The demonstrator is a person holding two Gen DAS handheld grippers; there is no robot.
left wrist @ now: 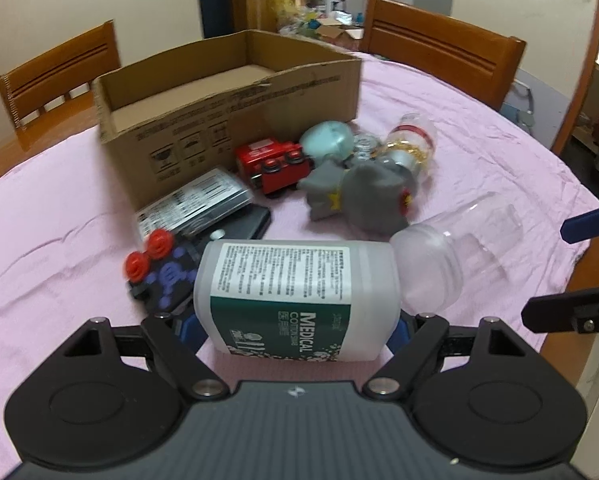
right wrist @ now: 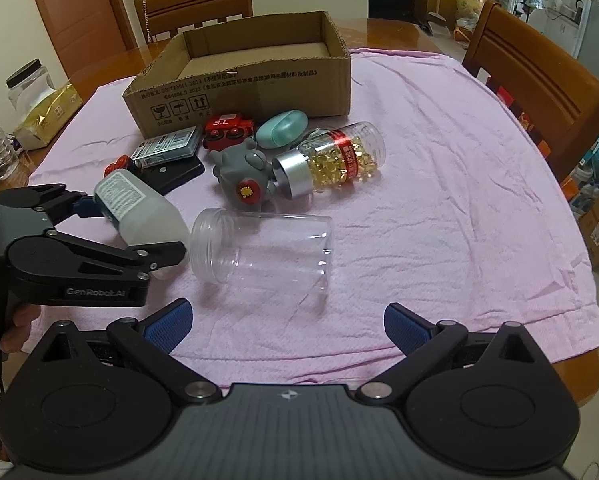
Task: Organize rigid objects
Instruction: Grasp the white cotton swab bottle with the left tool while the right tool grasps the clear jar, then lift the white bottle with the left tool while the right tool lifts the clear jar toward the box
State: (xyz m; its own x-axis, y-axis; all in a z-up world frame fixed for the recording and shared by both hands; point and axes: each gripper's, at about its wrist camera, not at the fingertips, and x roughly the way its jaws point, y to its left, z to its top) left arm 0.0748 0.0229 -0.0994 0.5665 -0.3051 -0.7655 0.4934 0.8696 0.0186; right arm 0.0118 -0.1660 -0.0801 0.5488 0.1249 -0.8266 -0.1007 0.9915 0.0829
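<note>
Left tongs [left wrist: 295, 334] pinched a medical cotton swab bottle [left wrist: 295, 296]; right tongs [right wrist: 287, 326] stood spread before an empty clear jar [right wrist: 261, 254] lying mid-tabletop [right wrist: 439, 208], cardboard box [right wrist: 243, 80] toward the far edge.

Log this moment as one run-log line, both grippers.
left gripper: shut on cotton swab bottle | right gripper: open, behind clear jar | cardboard box: looks empty

Pale pink tablecloth [right wrist: 419, 184] under brown cardboard box [right wrist: 259, 80]; just before the box, red toy car [right wrist: 227, 130], mint-green case [right wrist: 281, 128], grey toy [right wrist: 243, 172], golden capsules in red-banded bottle [right wrist: 339, 156], white bottle [left wrist: 295, 296] with dark-green label.
</note>
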